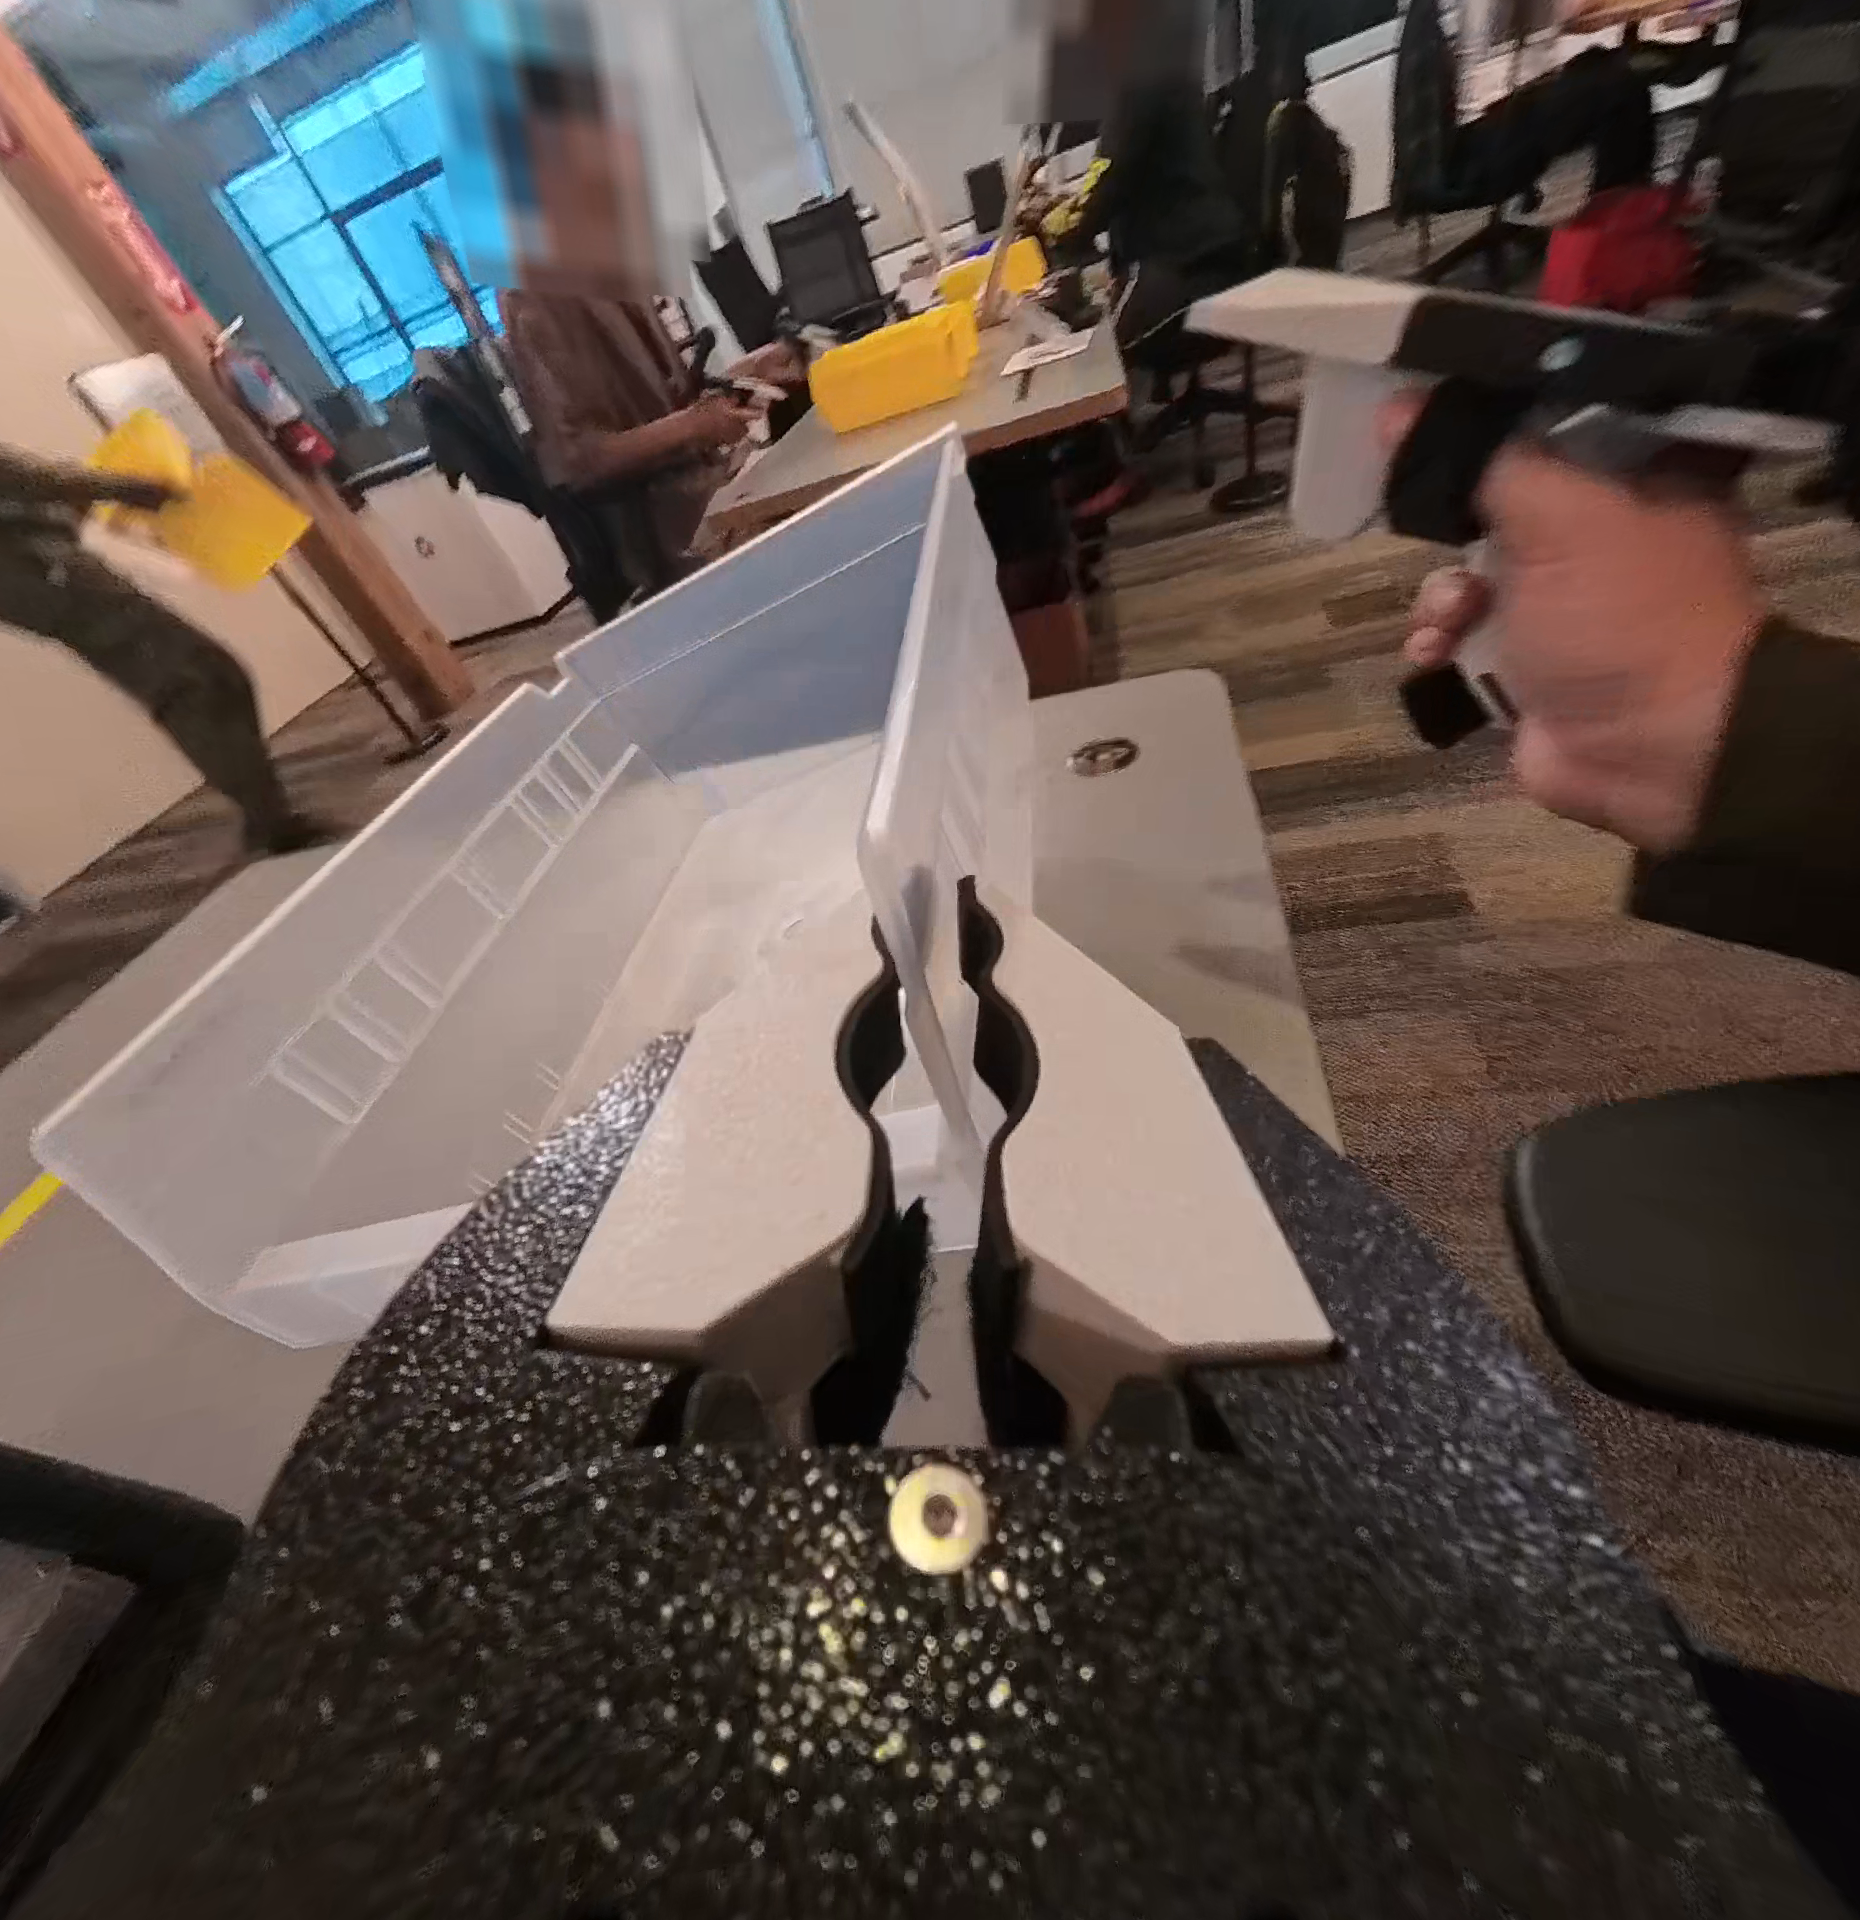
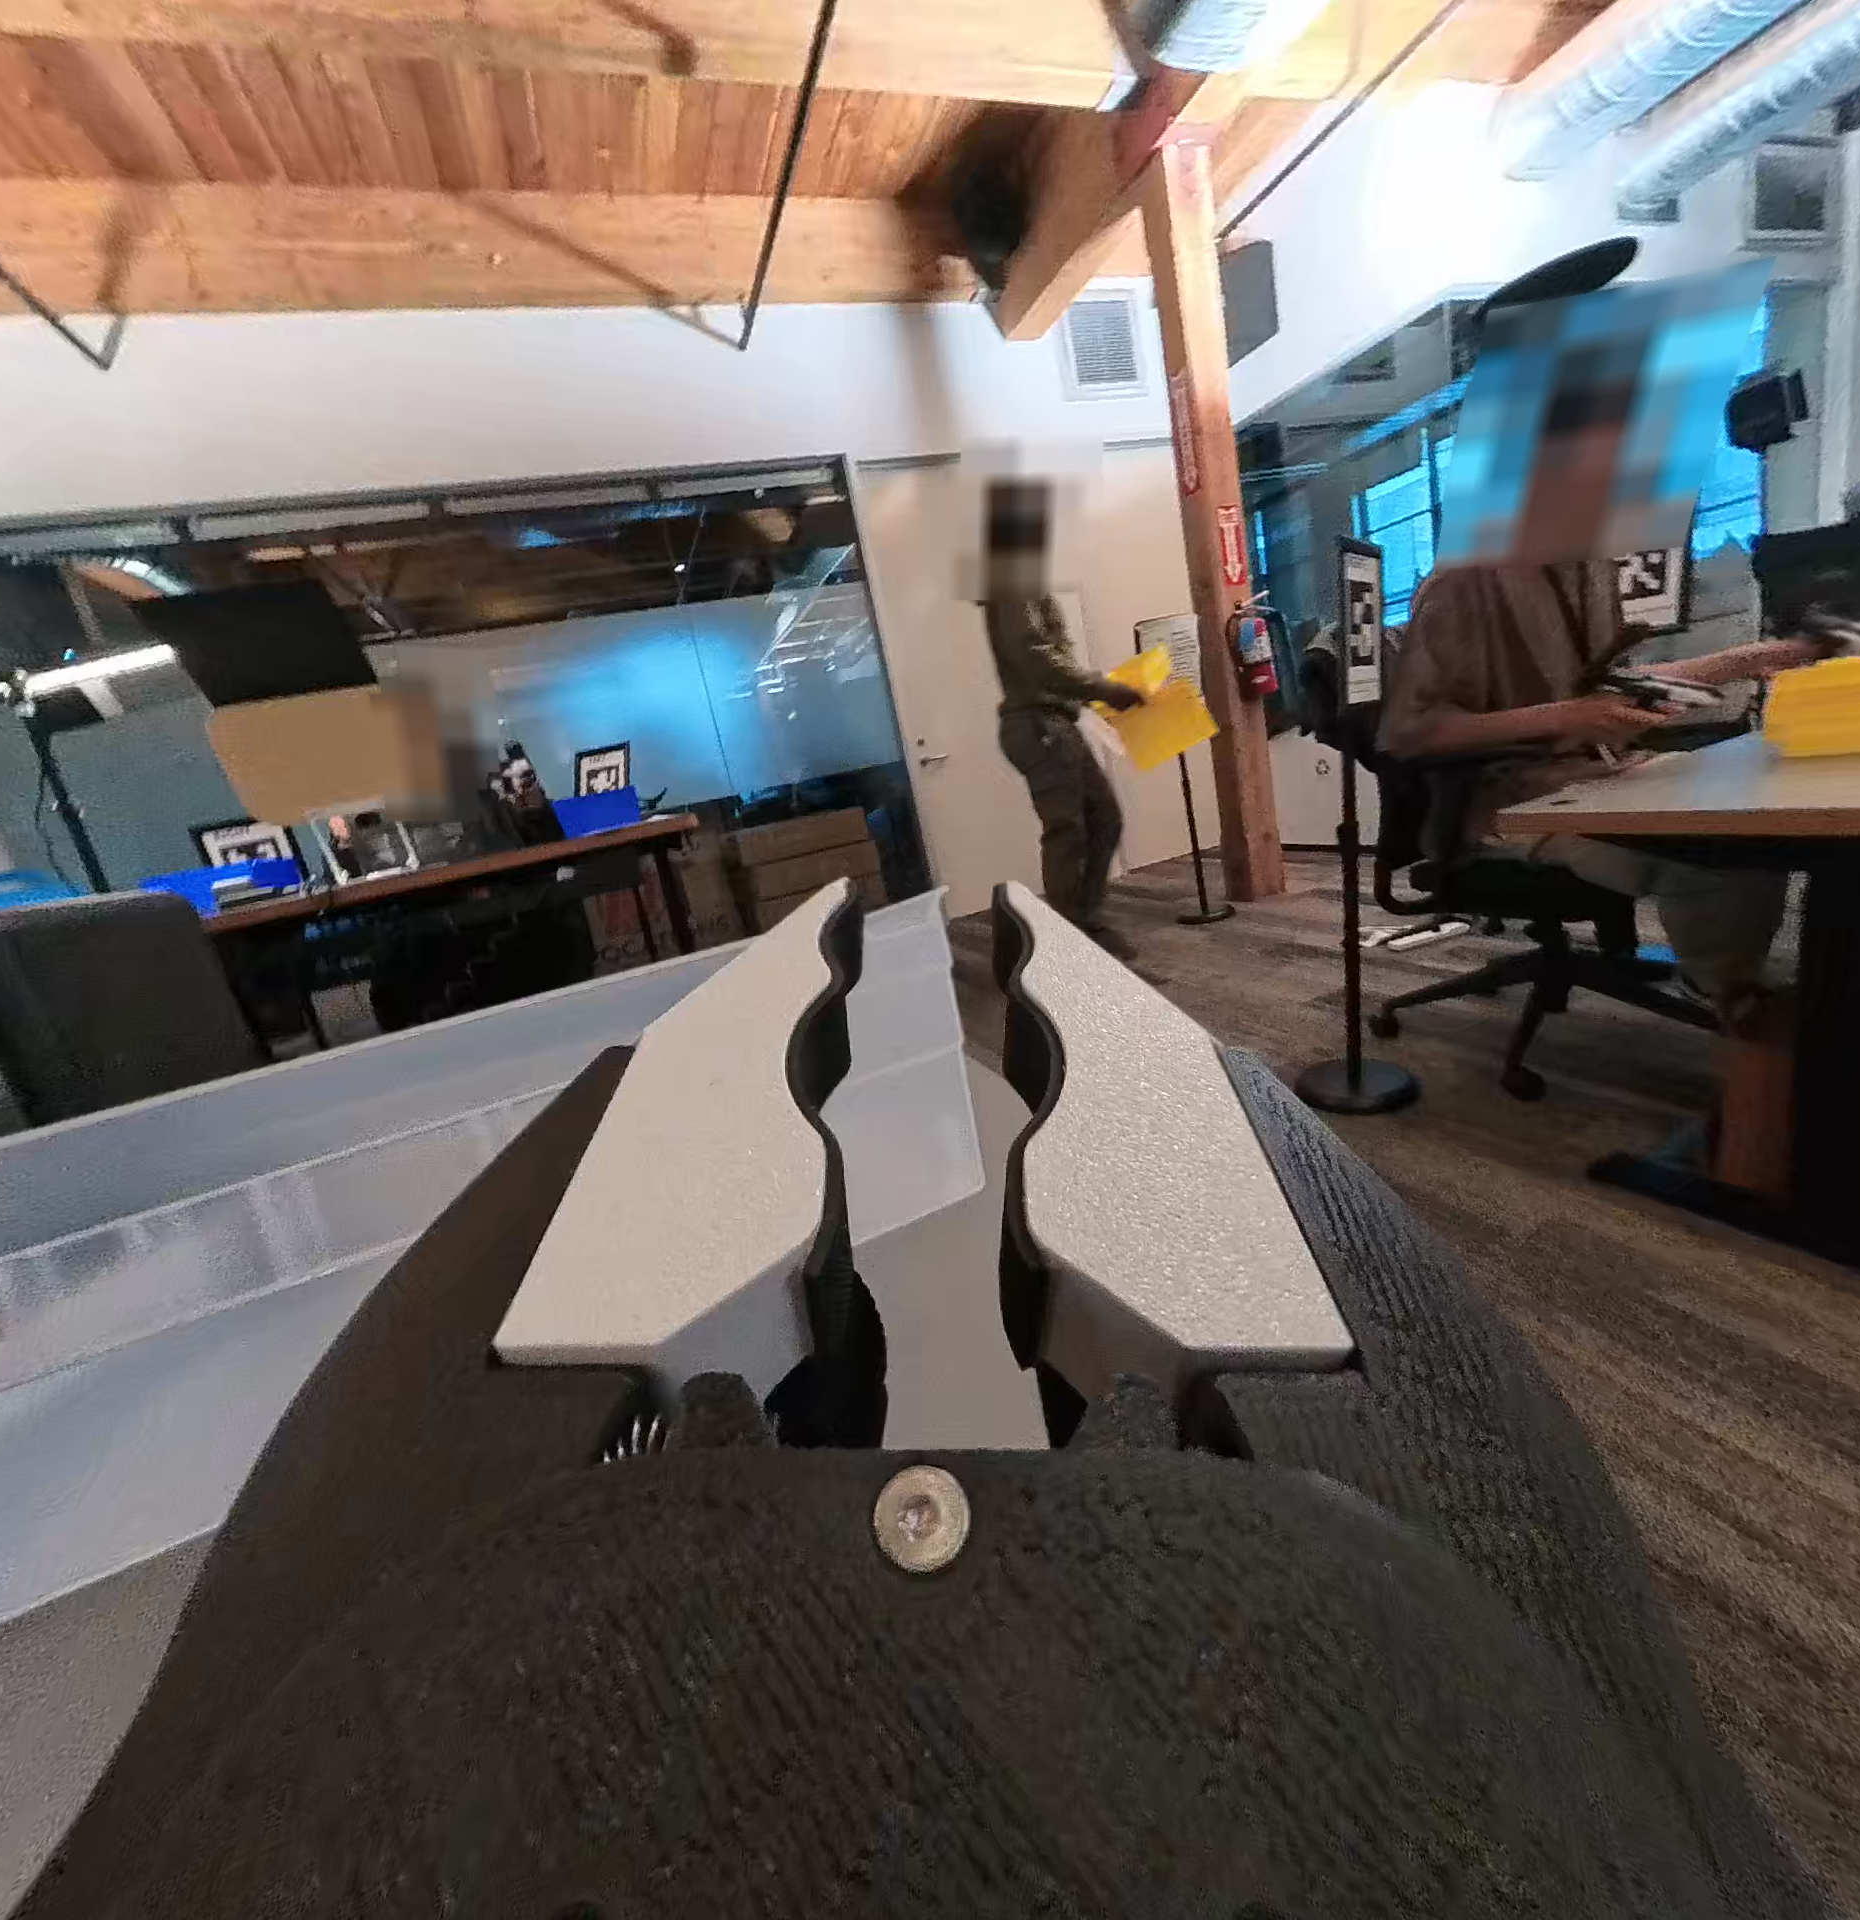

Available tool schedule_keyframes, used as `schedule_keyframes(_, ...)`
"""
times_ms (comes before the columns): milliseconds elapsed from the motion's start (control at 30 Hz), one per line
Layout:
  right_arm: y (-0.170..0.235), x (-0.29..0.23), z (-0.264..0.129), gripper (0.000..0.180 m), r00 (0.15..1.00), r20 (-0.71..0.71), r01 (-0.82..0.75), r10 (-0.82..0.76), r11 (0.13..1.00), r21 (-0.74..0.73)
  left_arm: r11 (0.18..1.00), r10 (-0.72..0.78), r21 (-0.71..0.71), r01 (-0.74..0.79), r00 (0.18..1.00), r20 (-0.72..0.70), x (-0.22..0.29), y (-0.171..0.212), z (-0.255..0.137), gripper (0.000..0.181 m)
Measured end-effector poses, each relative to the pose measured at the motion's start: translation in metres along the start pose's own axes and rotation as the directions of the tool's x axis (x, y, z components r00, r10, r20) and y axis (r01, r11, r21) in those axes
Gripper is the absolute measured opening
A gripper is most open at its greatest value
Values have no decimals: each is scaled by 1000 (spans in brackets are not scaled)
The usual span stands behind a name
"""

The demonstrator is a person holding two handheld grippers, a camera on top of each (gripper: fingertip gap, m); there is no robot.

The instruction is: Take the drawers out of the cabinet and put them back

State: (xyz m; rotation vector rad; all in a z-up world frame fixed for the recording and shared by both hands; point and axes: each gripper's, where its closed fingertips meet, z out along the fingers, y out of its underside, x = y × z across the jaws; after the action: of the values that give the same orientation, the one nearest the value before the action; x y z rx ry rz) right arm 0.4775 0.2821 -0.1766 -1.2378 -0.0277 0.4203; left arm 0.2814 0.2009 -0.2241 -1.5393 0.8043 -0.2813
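A: Report the left fingers.

B: My left gripper (image 1: 931, 940) is pinching the right side wall of the clear plastic drawer (image 1: 417, 935). The thin wall stands upright between the two grey fingers (image 1: 760, 1122), which press on it from either side.

A: Drawer position and orientation?

B: It sits on the grey table (image 1: 1165, 831), open side up. Its long axis runs from near me toward the far side, leaning slightly right. The left wall lies well to the left of my fingers; the far end wall closes the box.

A: Left hand pose?

B: The gripper points forward along the gripped wall, tilted slightly down.

A: Right side?

B: My right gripper (image 2: 926, 925) has its fingers (image 2: 718, 1132) spread, with nothing between them. In the right wrist view the drawer (image 2: 282, 1164) lies to the left of and beyond the fingers, one corner showing through the gap. Seen from the left wrist view, the right gripper (image 1: 1321, 343) is raised above the floor, to the right of the table, clear of the drawer, with the hand (image 1: 1622, 665) wrapped round its handle; that part is blurred.
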Motion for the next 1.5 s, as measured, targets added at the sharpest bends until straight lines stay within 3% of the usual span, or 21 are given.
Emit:
schedule_keyframes(133, 13, -23, 9, 23, 995, 61, 88, -85, 995, -52, 997, -67, -35, 70, 995, 75, -14, 23, 15, 2)
schedule_keyframes(267, 23, -46, 14, 24, 976, 119, 192, -181, 978, -84, 999, -35, -28, 38, 996, 86, -12, 39, 15, 4)
schedule_keyframes(333, 28, -60, 16, 34, 971, 146, 205, -191, 975, -88, 999, -27, 38, 23, 994, 107, -10, 27, 9, 30)
schedule_keyframes(400, 34, -80, 17, 58, 968, 191, 181, -161, 979, -90, 998, -20, 58, 14, 994, 106, -4, 10, 0, 73)
schedule_keyframes(467, 44, -100, 17, 96, 969, 211, 155, -127, 980, -126, 999, -32, 29, 29, 995, 96, 1, 2, -16, 105)
schedule_keyframes(567, 63, -125, 13, 141, 976, 190, 149, -109, 966, -210, 997, -77, 33, 73, 989, 123, -9, -3, -66, 115)
schedule_keyframes(633, 70, -147, 8, 152, 969, 203, 189, -141, 952, -241, 992, -118, 58, 109, 975, 187, -27, -3, -112, 115)
schedule_keyframes(733, 64, -186, -3, 137, 940, 265, 274, -216, 940, -205, 989, -149, 68, 134, 923, 356, -63, 3, -195, 113)
schedule_keyframes(833, 74, -215, -8, 137, 899, 315, 375, -303, 905, -201, 990, -126, 22, 137, 817, 562, -92, 11, -282, 113)
schedule_keyframes(933, 102, -215, -1, 136, 878, 317, 447, -359, 852, -274, 991, -40, -52, 124, 640, 767, -113, 18, -366, 112)
schedule_keyframes(1100, 112, -175, 1, 134, 938, 220, 336, -267, 857, -392, 989, -29, -19, 149, 314, 949, -132, 38, -481, 110)
schedule_keyframes(1233, 101, -141, -2, 130, 928, 149, 373, -342, 833, -410, 989, -5, -22, 149, 181, 984, -134, 52, -536, 105)
schedule_keyframes(1367, 93, -86, -1, 114, 926, 0, 333, -378, 817, -471, 977, 35, -55, 207, 100, 994, -140, 71, -571, 104)
schedule_keyframes(1433, 98, -78, 0, 98, 948, 12, 279, -318, 813, -512, 977, 12, -28, 213, 78, 997, -142, 77, -583, 104)
schedule_keyframes(1500, 100, -91, 1, 98, 962, 62, 259, -265, 823, -506, 983, -29, 16, 183, 69, 997, -143, 76, -590, 101)
